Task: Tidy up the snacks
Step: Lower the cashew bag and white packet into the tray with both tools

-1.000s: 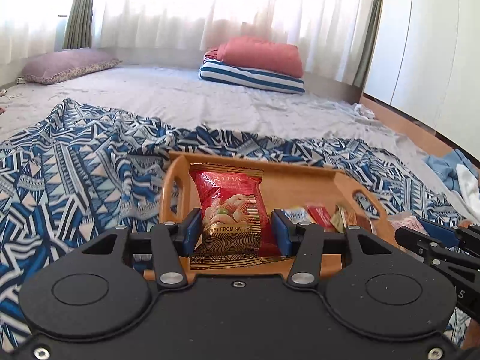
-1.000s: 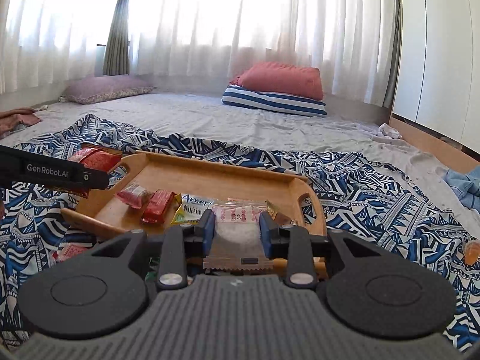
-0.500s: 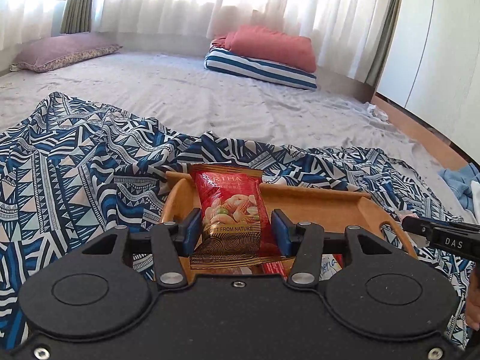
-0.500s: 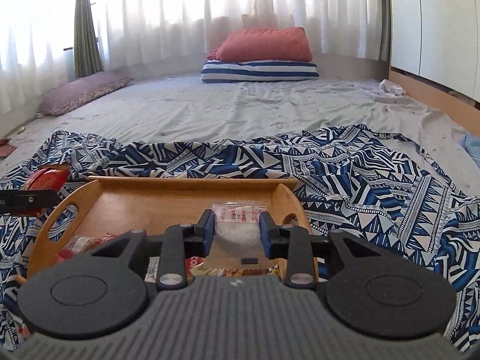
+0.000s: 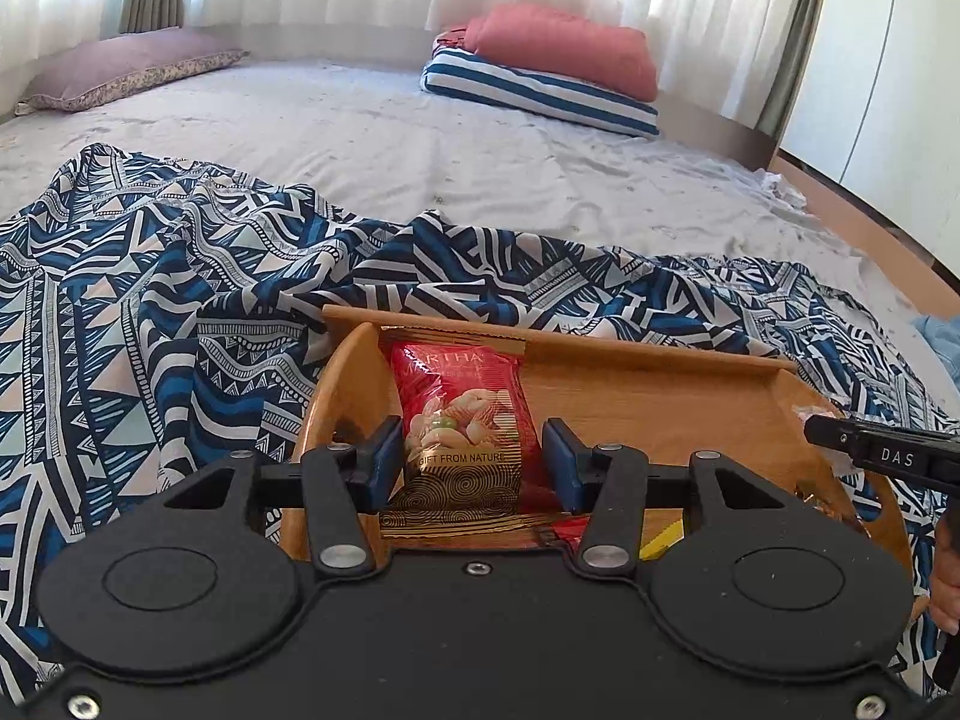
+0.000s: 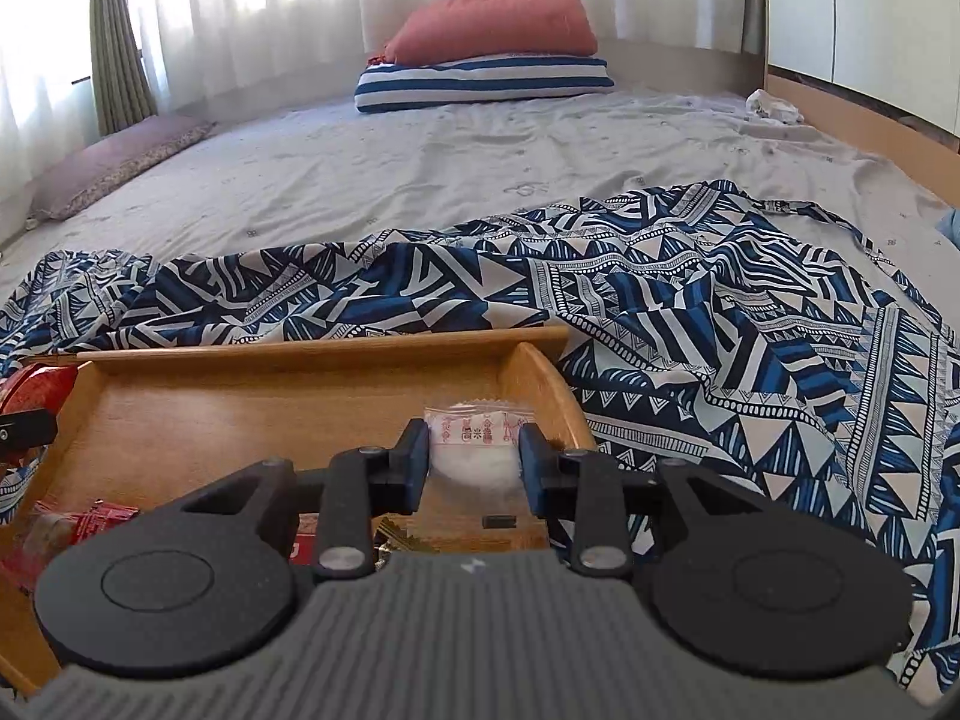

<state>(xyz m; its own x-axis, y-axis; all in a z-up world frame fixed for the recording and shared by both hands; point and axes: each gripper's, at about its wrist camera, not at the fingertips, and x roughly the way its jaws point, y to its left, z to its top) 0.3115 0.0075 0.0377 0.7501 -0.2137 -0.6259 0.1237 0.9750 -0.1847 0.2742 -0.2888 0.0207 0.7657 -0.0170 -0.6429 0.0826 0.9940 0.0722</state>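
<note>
My left gripper [image 5: 471,456] is shut on a red and gold nut packet [image 5: 459,420], held upright over the left end of the wooden tray [image 5: 648,387]. In the right wrist view my right gripper [image 6: 474,462] is shut on a small clear packet with red print [image 6: 477,444], over the right end of the same wooden tray [image 6: 252,414]. Small red and yellow snack packets [image 6: 78,525] lie at the tray's near left. The right gripper's black tip [image 5: 882,453] shows at the right edge of the left wrist view.
The tray rests on a blue patterned cloth [image 6: 720,336] spread over a grey bed sheet [image 5: 390,144]. A red pillow on a striped pillow [image 6: 486,60] and a purple pillow [image 5: 126,69] lie at the far end. White wardrobe doors [image 5: 888,78] stand to the right.
Both grippers have moved forward and lower over the tray with their packets still held. The tray's near snacks have slipped under the grippers' bodies, and its far rim looks closer.
</note>
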